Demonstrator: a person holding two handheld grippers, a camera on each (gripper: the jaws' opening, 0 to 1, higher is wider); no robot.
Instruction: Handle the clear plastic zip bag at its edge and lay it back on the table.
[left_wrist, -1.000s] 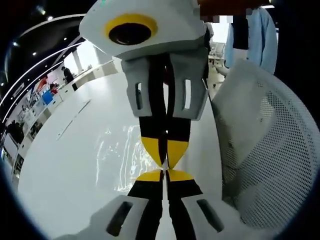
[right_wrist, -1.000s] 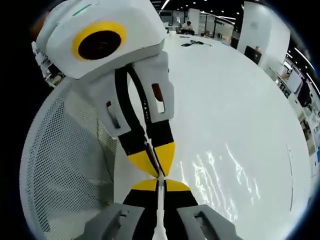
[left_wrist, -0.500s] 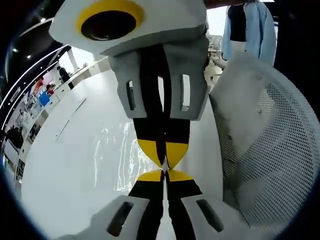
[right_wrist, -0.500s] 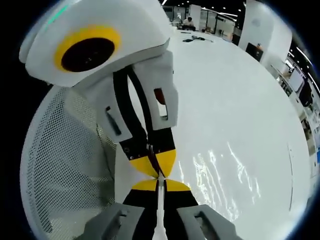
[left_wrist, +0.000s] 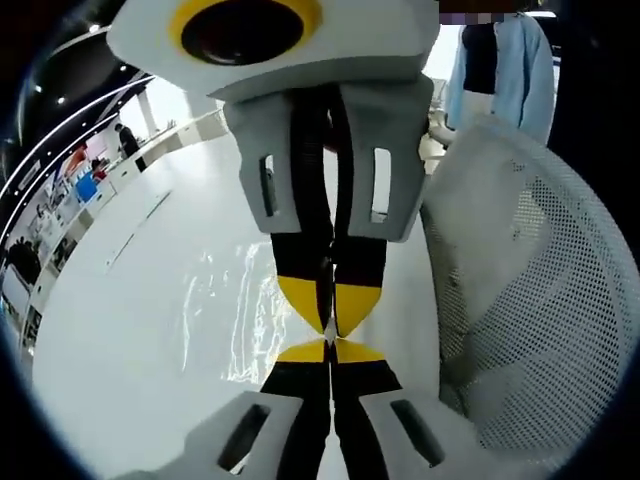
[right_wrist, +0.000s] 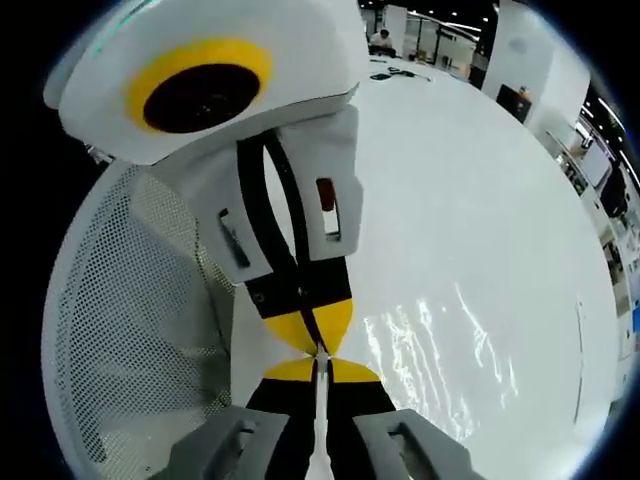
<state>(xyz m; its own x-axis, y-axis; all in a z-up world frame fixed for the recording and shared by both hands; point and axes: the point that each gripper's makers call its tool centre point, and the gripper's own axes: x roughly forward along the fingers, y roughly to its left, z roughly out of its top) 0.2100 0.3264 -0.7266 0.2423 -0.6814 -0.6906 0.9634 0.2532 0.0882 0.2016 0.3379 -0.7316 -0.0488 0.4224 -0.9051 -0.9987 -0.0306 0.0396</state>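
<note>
While both grippers pinch one edge of the clear zip bag (left_wrist: 235, 320), it hangs over the white table (left_wrist: 120, 330) beside a mesh chair (left_wrist: 530, 300). The left gripper (left_wrist: 329, 350) and right gripper (right_wrist: 318, 369) are clamped tip to tip on that edge. I judge uneven release could fold the film. The bag's long axis seems to run away across the table.
</note>
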